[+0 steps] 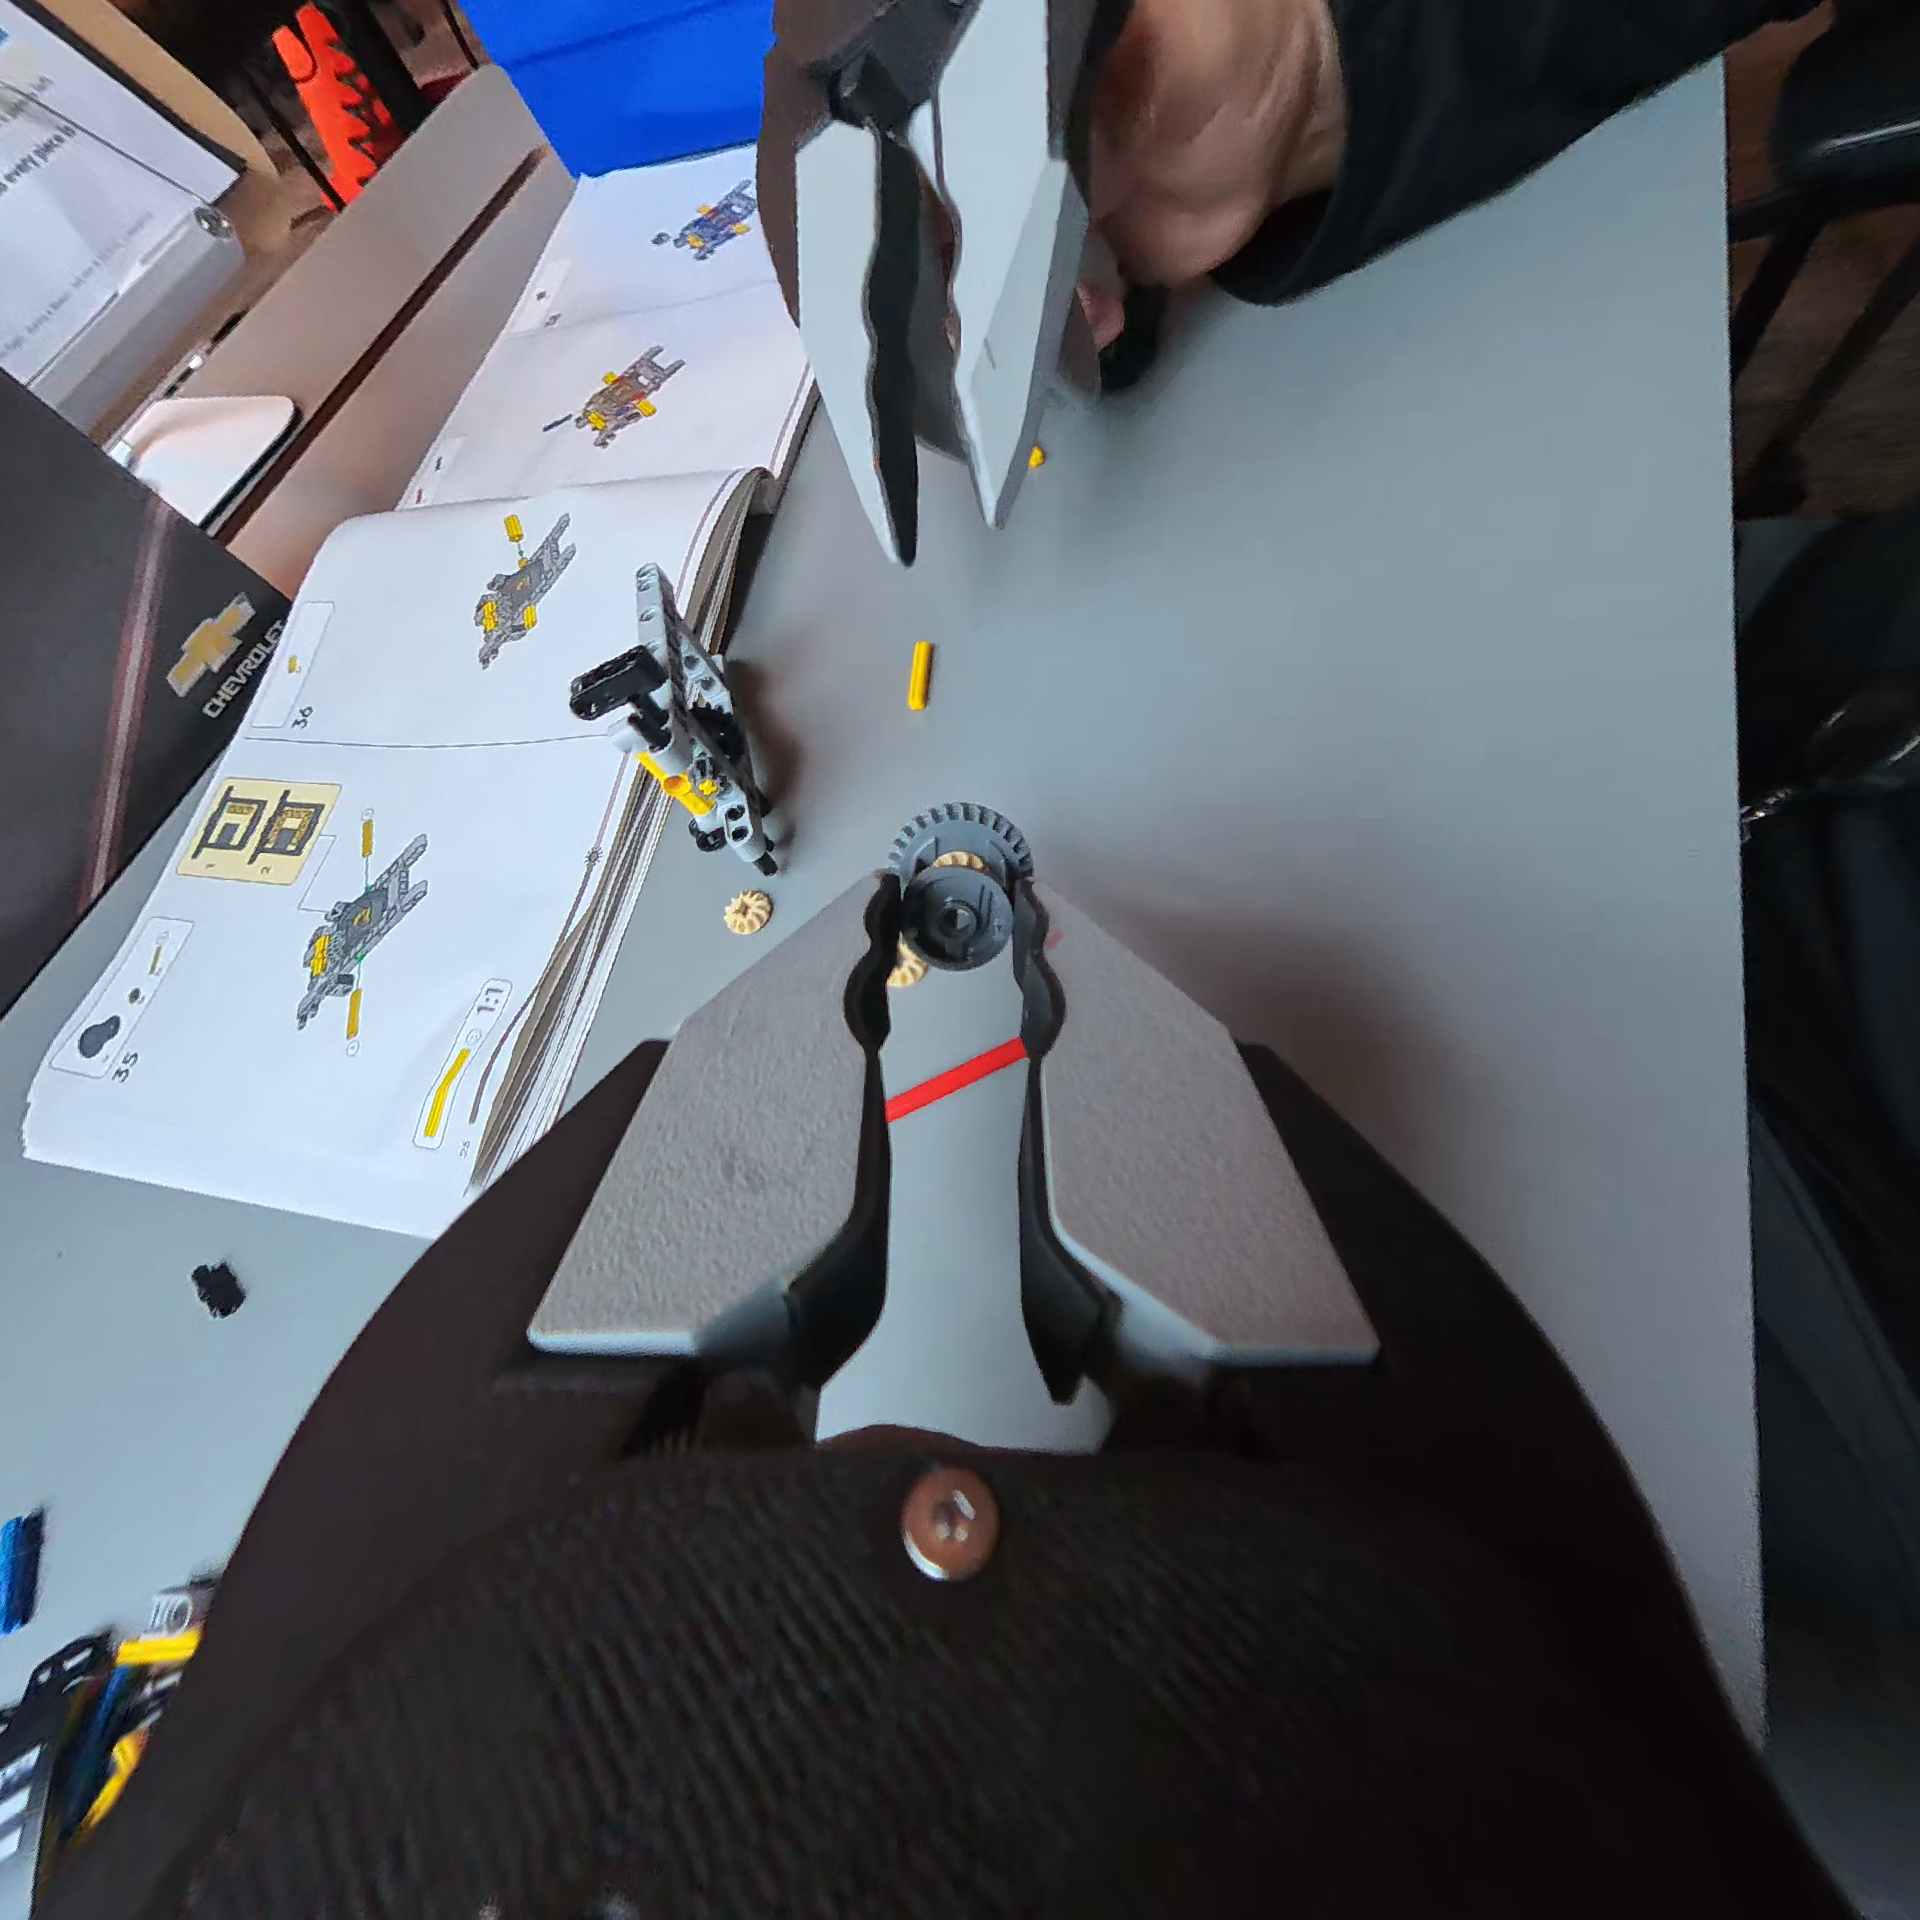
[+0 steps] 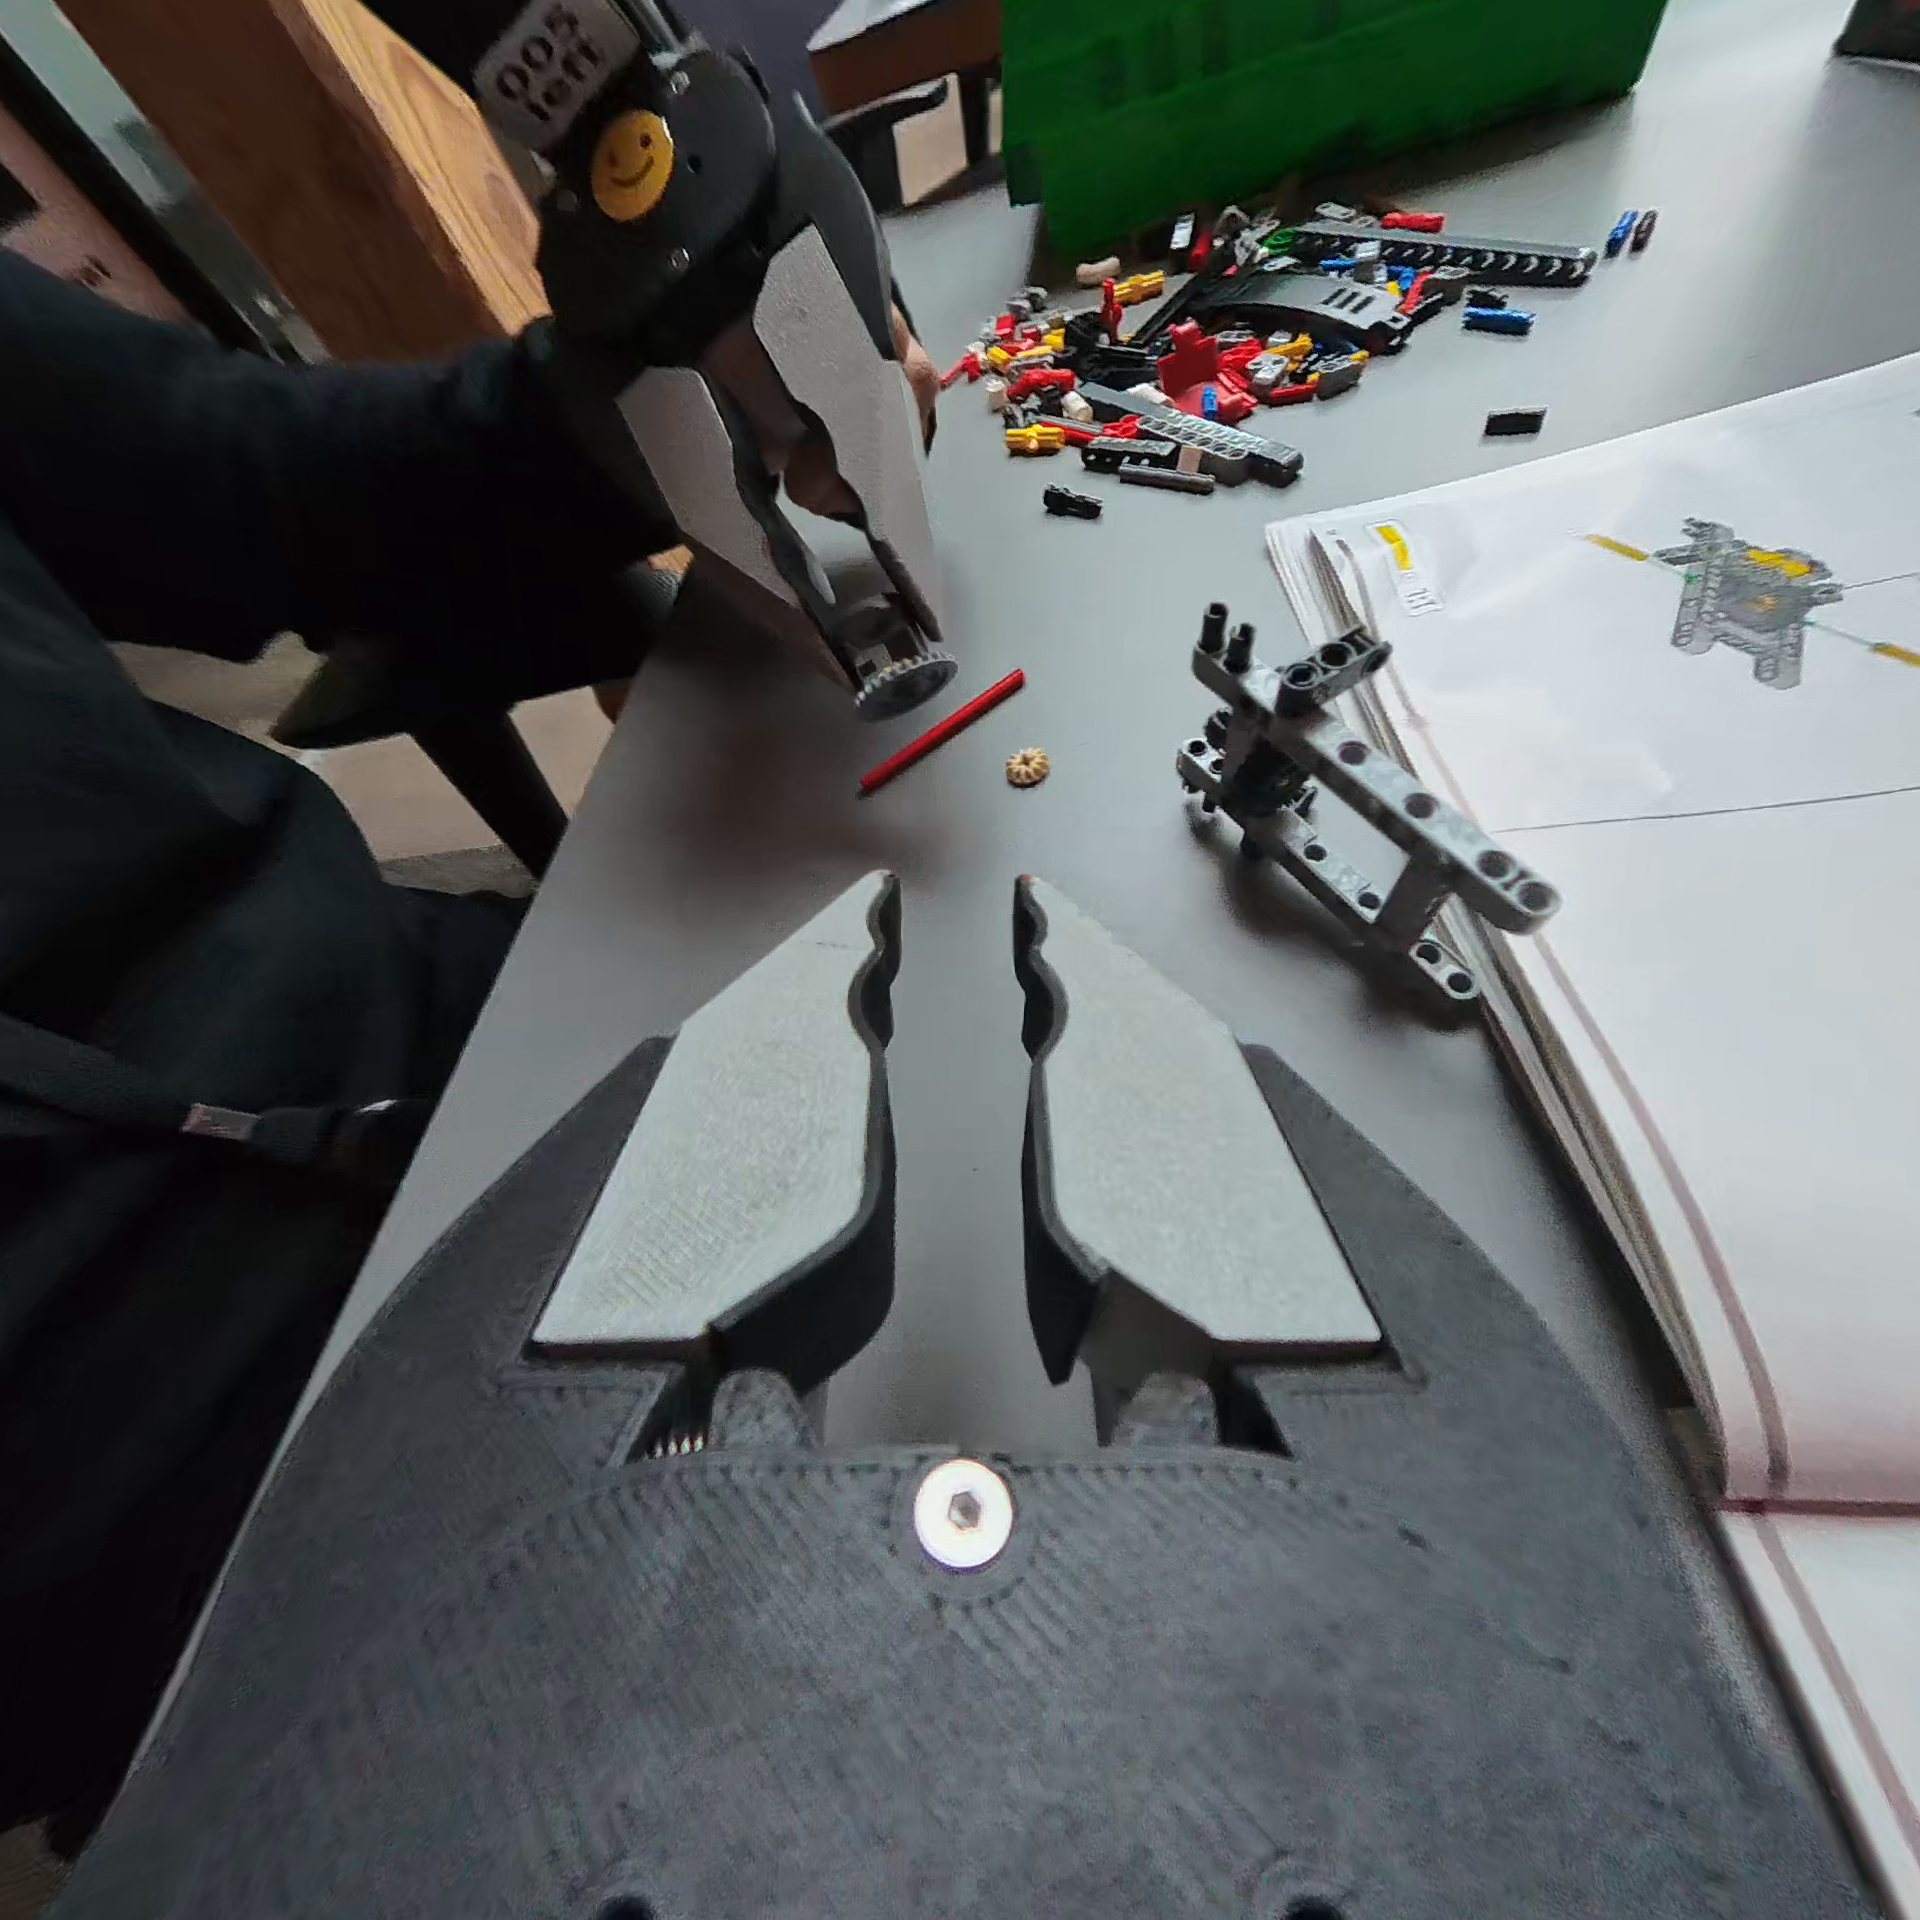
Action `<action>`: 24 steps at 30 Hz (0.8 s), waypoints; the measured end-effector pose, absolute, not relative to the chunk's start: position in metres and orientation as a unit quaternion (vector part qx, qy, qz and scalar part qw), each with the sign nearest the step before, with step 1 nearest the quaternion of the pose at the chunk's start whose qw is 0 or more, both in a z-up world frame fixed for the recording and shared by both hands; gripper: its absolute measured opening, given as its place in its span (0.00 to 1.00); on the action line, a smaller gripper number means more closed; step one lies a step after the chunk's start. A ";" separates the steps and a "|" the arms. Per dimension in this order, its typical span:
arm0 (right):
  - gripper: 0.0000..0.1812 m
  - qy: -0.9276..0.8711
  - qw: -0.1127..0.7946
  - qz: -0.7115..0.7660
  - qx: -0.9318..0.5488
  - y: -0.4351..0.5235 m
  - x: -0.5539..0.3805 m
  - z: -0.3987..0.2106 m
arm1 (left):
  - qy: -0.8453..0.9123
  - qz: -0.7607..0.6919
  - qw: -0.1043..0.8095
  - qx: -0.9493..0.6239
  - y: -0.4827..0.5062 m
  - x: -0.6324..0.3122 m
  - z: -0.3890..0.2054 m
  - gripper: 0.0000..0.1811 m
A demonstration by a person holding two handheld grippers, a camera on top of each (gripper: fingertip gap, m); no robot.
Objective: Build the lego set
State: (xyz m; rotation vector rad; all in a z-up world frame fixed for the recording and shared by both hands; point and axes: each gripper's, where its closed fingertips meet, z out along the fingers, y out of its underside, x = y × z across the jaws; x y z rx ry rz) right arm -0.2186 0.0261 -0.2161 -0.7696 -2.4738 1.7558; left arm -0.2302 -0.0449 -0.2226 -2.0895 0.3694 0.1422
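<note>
My left gripper [image 1: 956,894] is shut on a dark grey gear housing [image 1: 961,920] with tan bevel gears inside, held just above the grey table [image 1: 1351,831]. It also shows in the right wrist view [image 2: 899,665], holding the housing [image 2: 906,681]. A red axle [image 1: 956,1081] [image 2: 940,730] lies on the table below it. A loose tan gear [image 1: 746,914] [image 2: 1027,767] lies nearby. A grey beam frame assembly [image 1: 691,738] [image 2: 1351,810] rests against the booklet edge. My right gripper [image 2: 956,883] [image 1: 951,535] is open and empty, apart from the parts.
The open instruction booklet [image 1: 416,831] [image 2: 1714,935] lies beside the frame. A yellow axle [image 1: 920,675] and a small yellow piece [image 1: 1036,455] lie on the table. A pile of loose parts [image 2: 1247,343] sits before a green box [image 2: 1299,104]. The table edge [image 1: 1745,935] is close. The left gripper is farther from the yellow axle [image 1: 920,675], some 11 centimetres, than the right, some 5 centimetres.
</note>
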 end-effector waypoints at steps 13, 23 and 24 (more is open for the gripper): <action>0.10 -0.856 0.100 0.453 -0.227 -0.018 -0.245 -0.247 | 0.111 0.082 0.475 -0.869 -0.059 -0.253 -0.230 0.10; 0.14 -0.878 0.121 0.421 -0.191 -0.032 -0.250 -0.256 | 0.105 0.085 0.477 -0.869 -0.061 -0.256 -0.233 0.10; 0.15 -0.880 0.121 0.419 -0.188 -0.032 -0.249 -0.257 | 0.105 0.083 0.476 -0.869 -0.061 -0.255 -0.234 0.10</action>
